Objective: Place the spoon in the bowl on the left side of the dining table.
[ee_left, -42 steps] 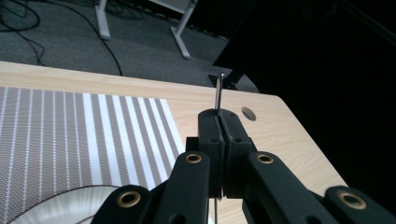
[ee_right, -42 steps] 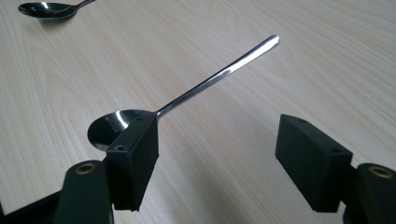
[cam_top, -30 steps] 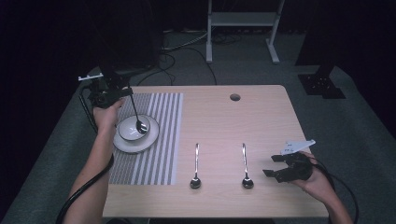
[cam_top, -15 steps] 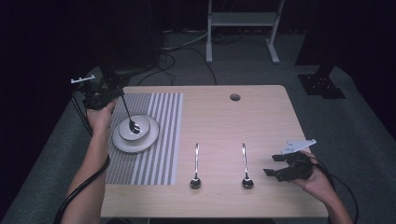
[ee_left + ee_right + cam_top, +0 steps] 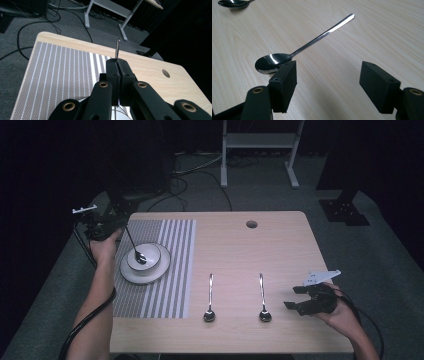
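A white bowl (image 5: 154, 254) sits on a white plate (image 5: 135, 279) on the striped placemat (image 5: 165, 285). My left gripper (image 5: 119, 226) is shut on the handle of a metal spoon (image 5: 132, 244) that slants down with its bowl end resting inside the white bowl. In the left gripper view the jaws (image 5: 117, 65) pinch the handle, whose tip (image 5: 118, 46) sticks up past them. Two more spoons (image 5: 209, 300) (image 5: 263, 300) lie side by side on the bare wood. My right gripper (image 5: 291, 298) stands open just right of the nearer spoon (image 5: 294, 53), with nothing between its fingers (image 5: 328, 68).
The wooden table (image 5: 280, 250) has a round cable hole (image 5: 251, 224) at its far side. Beyond it on the grey carpet are cables (image 5: 195, 170) and a metal stand (image 5: 257, 150). The other spoon's bowl (image 5: 234, 3) shows far off in the right gripper view.
My left gripper has moved left and a little lower, so the held spoon leans more and its bowl end has slid slightly left in the bowl. The right gripper has stayed still.
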`<state>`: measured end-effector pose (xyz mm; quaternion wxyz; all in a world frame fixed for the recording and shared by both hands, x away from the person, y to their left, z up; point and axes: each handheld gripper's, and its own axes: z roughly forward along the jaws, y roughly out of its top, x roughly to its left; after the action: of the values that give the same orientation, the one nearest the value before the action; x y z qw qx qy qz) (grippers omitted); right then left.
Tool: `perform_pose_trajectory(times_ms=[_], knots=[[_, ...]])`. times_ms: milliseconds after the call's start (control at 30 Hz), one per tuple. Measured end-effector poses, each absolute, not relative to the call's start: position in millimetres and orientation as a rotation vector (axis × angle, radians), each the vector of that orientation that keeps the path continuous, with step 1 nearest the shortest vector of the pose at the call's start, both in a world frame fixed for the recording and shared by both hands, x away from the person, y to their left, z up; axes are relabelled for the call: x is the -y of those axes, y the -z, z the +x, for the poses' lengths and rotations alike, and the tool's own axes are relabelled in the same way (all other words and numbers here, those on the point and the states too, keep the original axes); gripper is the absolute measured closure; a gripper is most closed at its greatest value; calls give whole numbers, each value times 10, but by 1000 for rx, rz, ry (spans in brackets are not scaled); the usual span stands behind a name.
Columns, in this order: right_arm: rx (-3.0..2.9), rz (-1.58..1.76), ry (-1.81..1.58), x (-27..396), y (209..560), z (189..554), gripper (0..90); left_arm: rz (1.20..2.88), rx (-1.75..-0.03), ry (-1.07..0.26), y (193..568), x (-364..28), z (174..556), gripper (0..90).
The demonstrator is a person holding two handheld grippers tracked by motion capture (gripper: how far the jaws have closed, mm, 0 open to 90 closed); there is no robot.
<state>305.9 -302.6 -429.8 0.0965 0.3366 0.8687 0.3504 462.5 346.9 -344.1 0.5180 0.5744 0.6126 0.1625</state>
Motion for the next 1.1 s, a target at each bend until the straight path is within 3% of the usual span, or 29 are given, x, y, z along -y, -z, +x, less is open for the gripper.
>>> perform_pose_trajectory(times_ms=[1100], knots=[[-2568, 990, -1049, 2988, 4302, 3057, 291, 1389, -1580, -380, 3918, -3712, 4527, 857]])
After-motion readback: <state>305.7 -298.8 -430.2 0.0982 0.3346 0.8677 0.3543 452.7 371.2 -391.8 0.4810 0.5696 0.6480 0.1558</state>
